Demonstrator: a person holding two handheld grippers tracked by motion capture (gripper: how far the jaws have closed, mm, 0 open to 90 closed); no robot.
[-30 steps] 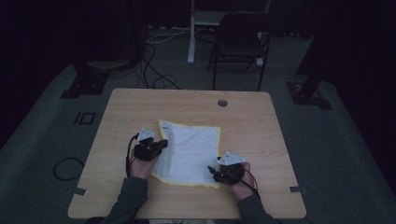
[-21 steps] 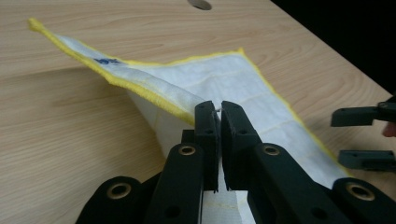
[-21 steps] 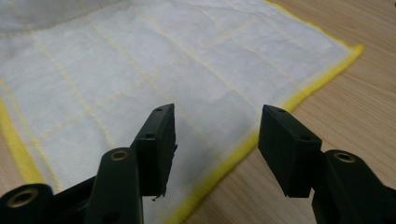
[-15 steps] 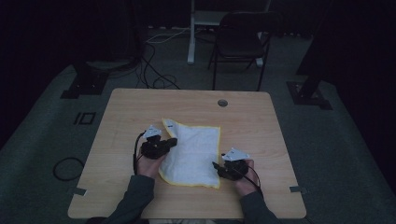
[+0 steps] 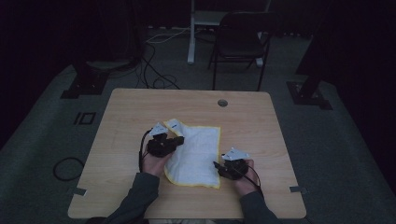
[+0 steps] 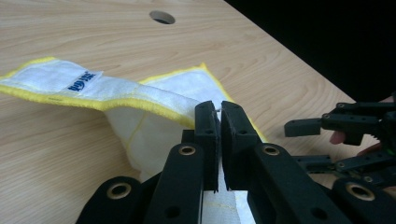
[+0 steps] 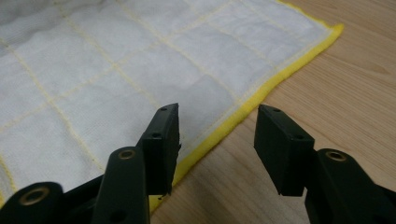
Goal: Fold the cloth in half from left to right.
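Observation:
A white cloth with a yellow hem [image 5: 198, 149] lies on the wooden table [image 5: 140, 107]. My left gripper [image 5: 180, 140] is shut on its left edge [image 6: 70, 84] and holds that edge raised and folded over toward the middle, the hem pinched between its fingertips [image 6: 220, 109]. My right gripper [image 5: 216, 164] sits low at the cloth's near right corner. Its jaws [image 7: 217, 116] stand open and have just been closing. The yellow hem [image 7: 252, 102] runs on the table below the gap, untouched by the pads. The right gripper [image 6: 292, 142] also appears at the right of the left gripper view.
A round cable hole [image 5: 222, 102] sits near the table's far edge. Behind the table are a dark chair [image 5: 243, 42], floor cables [image 5: 159, 74] and stand bases [image 5: 81, 86]. Bare wood surrounds the cloth on all sides.
The left gripper has carried the cloth's left edge to the right and slightly up, so the cloth looks narrower. The right gripper has stayed in place with its jaws closer together.

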